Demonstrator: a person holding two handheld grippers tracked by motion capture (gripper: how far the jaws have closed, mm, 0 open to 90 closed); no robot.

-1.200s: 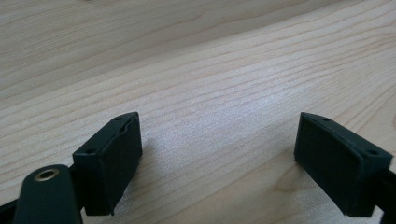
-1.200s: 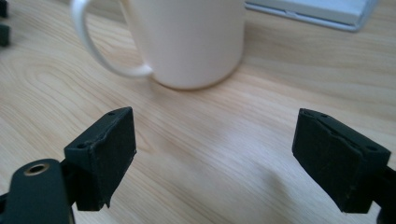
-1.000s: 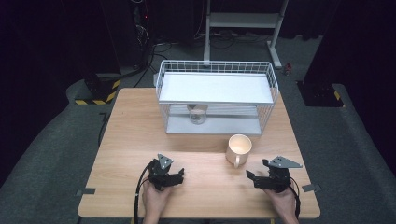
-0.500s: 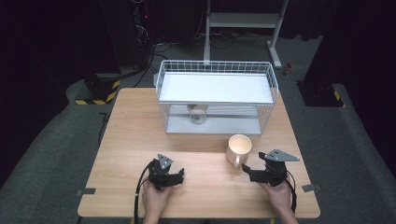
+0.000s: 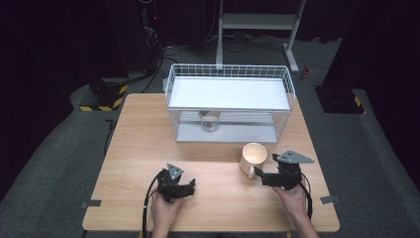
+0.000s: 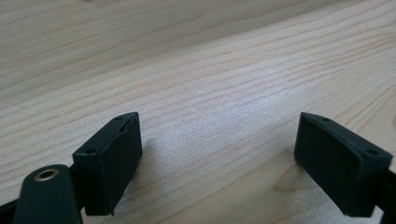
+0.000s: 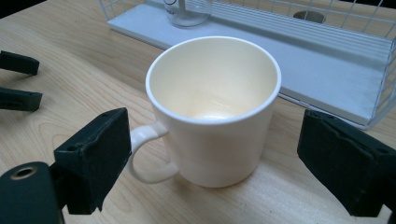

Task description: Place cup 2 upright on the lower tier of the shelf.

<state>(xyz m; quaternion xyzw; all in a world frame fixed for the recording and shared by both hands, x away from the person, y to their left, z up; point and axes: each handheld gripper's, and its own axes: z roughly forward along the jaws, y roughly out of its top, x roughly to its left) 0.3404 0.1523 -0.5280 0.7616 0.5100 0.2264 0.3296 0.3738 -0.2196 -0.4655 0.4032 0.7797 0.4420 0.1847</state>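
Note:
A cream mug (image 5: pixel 253 156) stands upright and empty on the wooden table (image 5: pixel 148 144), its handle turned toward the near edge. My right gripper (image 5: pixel 261 175) is just behind it, on the person's side. In the right gripper view the mug (image 7: pixel 215 112) sits between the open jaws of my right gripper (image 7: pixel 215 140); the left jaw is beside the handle and neither jaw touches it. My left gripper (image 5: pixel 188 187) rests low near the front of the table. In its own view my left gripper (image 6: pixel 219 149) is open over bare wood.
A white wire rack (image 5: pixel 228 99) with two shelves stands at the back of the table. A clear glass (image 5: pixel 210 120) sits on the lower shelf (image 7: pixel 299 51). In the right gripper view the left gripper's jaws (image 7: pixel 16 81) show at the far left.
My right gripper has moved forward and left toward the mug, so its open jaws now flank it. The left gripper and the mug have stayed put.

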